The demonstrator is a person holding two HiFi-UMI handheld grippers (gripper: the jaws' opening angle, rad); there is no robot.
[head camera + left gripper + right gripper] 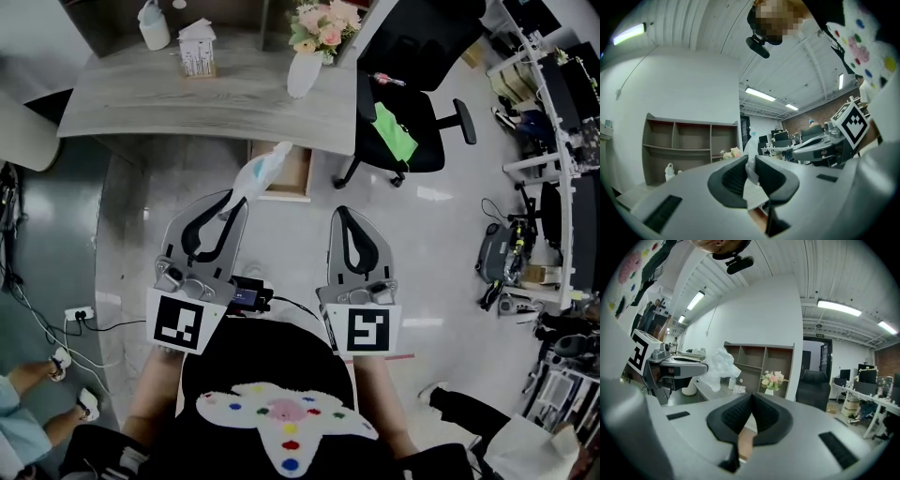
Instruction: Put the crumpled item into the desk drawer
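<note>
The crumpled item [261, 172] is a white, wrinkled wad. My left gripper [234, 197] is shut on its lower end and holds it up over the floor. The wad's upper end overlaps the open wooden desk drawer [294, 180], which juts from under the grey desk [187, 103]. In the left gripper view the white wad [751, 161] is pinched between the dark pads. My right gripper [341, 214] hangs beside it on the right, shut with nothing in it. The right gripper view shows the held wad [719, 367] off to the left.
On the desk stand a white vase of flowers [314, 47], a small house-shaped box [197, 47] and a white bottle [153, 26]. A black office chair [403, 112] with a green cloth stands right of the drawer. Cables and a power strip [78, 315] lie at the left.
</note>
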